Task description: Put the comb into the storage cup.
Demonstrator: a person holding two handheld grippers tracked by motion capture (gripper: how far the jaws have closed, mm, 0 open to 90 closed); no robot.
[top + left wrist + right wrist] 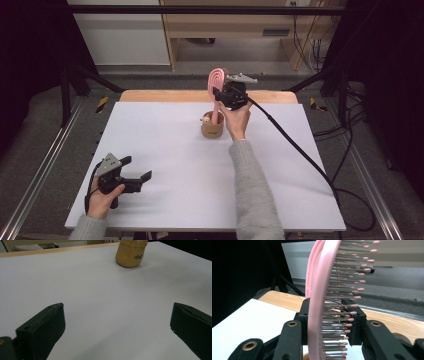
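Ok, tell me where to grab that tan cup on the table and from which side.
Grip the tan cup across its rounded lower body, coming in level from the near left, where the open left gripper rests. The pink hairbrush, held in the right gripper, seems to stand in its mouth, so a grasp from above looks blocked.
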